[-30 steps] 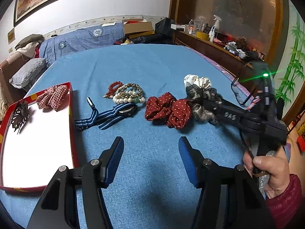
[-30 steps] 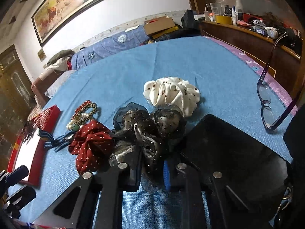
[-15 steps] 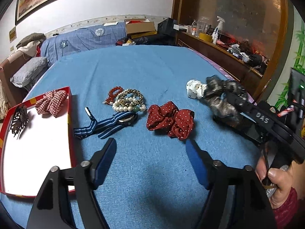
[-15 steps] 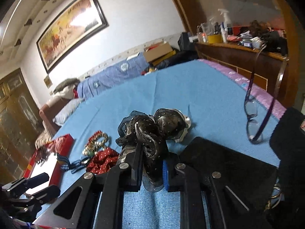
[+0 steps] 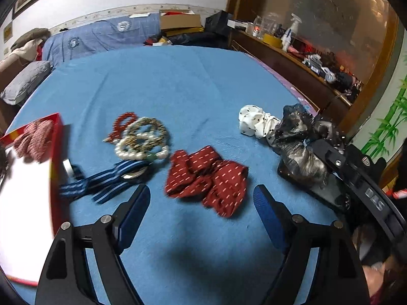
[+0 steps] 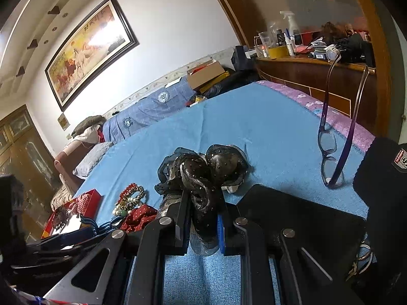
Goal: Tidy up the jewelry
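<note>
white wall (image 6: 165, 25) | framed horse painting (image 6: 89, 48) | wooden sideboard (image 6: 305, 73) | blue bedspread (image 5: 178, 81) | wood wardrobe (image 6: 23, 147)

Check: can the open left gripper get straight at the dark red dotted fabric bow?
Probably yes. The left gripper is open, and the dark red dotted fabric bow lies just ahead between its fingers with only bare blue cloth around.

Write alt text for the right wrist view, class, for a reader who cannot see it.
The right gripper is shut on a sheer black dotted fabric scrunchie, held above a blue bedspread. Purple-framed glasses lie to its right; a heap of beaded bracelets and a red tray sit to its left.
</note>
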Demonstrator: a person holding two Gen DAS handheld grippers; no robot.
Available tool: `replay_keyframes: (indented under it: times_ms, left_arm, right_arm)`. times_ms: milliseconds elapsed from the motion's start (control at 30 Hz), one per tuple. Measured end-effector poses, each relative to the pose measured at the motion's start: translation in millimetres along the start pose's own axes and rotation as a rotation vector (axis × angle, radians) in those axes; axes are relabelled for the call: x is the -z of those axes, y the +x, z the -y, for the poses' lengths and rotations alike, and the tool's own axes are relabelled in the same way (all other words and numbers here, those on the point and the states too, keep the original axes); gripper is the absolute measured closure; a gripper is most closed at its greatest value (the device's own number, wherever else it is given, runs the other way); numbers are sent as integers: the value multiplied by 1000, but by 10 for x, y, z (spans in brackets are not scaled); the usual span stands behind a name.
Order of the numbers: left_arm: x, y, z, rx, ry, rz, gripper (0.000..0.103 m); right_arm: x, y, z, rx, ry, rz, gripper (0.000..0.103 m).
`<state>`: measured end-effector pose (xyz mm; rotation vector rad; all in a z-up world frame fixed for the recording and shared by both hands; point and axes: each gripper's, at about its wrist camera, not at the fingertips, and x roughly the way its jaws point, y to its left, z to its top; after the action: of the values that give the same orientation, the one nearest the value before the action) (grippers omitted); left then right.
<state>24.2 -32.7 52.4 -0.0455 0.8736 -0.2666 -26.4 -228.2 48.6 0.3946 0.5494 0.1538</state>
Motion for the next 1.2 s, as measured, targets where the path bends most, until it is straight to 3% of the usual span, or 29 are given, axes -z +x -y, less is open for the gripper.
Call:
replay_keyframes:
  times_ms: [233,300,333,367,467,533,800,1200]
  left_arm:
    - [-46,458,143,-57,44,-24,22]
    - [-31,498,110,-49,35,-18,36]
    - [-20,528,87,-41,31,-28,57]
    - [-13,562,62,-42,26,-43,69]
    - [1,494,36,-43,32,-10,84]
    - [29,380,17,-37,32,35,87]
    - [146,-110,7,-136,93,265,87]
    - [117,-137,-58,-220,88,309,87]
  right_arm:
    - [-6,-6,19,6,4,0,86]
    - [-6,19,10,6,2,-11,86]
    - [-3,29,5,3,0,-16,86]
    - [-1,36,-3,3,-3,-20,86]
    - [-1,38,-25,-2,-10,-21,86]
    - [1,53,-34,-3,-19,-28,86]
    - [8,86,-161,-36,-93,-35,86]
    - [65,105,-312,-77,-184,-35,86]
